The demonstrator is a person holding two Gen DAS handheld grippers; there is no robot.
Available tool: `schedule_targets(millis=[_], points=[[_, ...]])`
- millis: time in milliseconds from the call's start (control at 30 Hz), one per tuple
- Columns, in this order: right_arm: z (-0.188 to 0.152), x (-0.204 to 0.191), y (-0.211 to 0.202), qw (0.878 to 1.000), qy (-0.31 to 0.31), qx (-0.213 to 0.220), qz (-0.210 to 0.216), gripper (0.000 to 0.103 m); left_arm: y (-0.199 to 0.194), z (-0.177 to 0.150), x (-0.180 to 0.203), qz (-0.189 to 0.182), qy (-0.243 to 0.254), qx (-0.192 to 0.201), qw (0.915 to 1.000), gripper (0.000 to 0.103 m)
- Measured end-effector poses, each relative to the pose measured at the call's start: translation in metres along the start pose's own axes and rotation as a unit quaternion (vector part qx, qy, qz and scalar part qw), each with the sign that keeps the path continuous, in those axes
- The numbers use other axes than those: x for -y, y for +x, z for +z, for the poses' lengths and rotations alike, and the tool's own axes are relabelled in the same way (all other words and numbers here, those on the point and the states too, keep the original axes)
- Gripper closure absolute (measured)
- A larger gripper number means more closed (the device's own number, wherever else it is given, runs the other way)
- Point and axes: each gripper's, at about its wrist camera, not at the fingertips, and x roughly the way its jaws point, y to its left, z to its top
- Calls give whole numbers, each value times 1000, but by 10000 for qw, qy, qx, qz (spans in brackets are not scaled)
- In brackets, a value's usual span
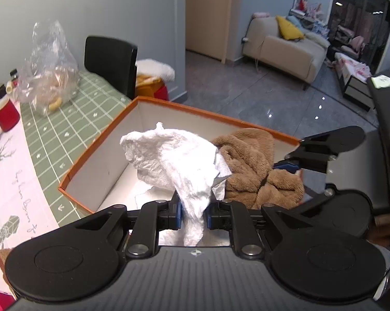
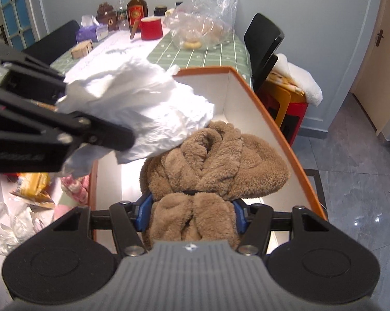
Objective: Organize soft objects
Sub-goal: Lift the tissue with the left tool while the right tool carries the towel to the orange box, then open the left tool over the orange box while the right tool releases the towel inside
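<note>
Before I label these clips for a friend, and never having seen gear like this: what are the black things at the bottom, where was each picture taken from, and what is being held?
Each picture comes from a fisheye camera mounted on a hand-held gripper, looking forward along its two fingers. A person holds one in each hand; there is no robot arm.

In the left wrist view, the left gripper is shut on a crumpled white cloth. In the right wrist view, the right gripper is shut on a fluffy brown cloth. Each gripper also shows at the edge of the other's view.

Both cloths hang over an orange-edged box with white inner walls. It sits on a table with a green checked tablecloth, alongside a red mug, a clear plastic bag and a brown bottle.
</note>
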Motion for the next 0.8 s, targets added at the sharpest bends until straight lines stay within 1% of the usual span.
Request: schedule_targets(millis=[100, 200, 300, 333, 400, 467, 533, 600, 633, 700, 800], points=[[1, 0, 11, 9998, -93, -110, -118, 44, 14, -1, -3, 22, -77, -173, 9998, 85], [2, -1, 18, 9993, -184, -103, -311, 44, 27, -3, 2, 130, -56, -347, 9993, 85], [2, -3, 27, 9983, -304, -200, -465, 44, 39, -4, 4, 104, -199, -467, 9987, 85], [1, -3, 30, 9979, -349, -241, -499, 44, 42, -4, 4, 118, -243, -526, 9983, 85], [-1, -3, 36, 9974, -389, -313, -517, 44, 49, -4, 7, 275, -322, -639, 9971, 84], [-2, -1, 41, 9973, -382, -364, -519, 44, 53, -5, 10, 272, -390, -717, 9963, 84], [-4, 0, 46, 9966, -404, -428, -572, 41, 56, -5, 16, 274, -309, -776, 9961, 83], [-6, 1, 50, 9967, -405, -444, -541, 41, 57, -6, 22, 247, -207, -854, 9958, 81], [-7, 2, 50, 9969, -397, -444, -513, 40, 58, -7, 25, 233, -162, -892, 9956, 77], [-7, 1, 50, 9968, -400, -446, -533, 34, 58, -8, 28, 284, -118, -910, 9954, 70], [-8, -2, 43, 9965, -460, -390, -570, 33, 52, -5, 31, 322, -158, -829, 9959, 62]])
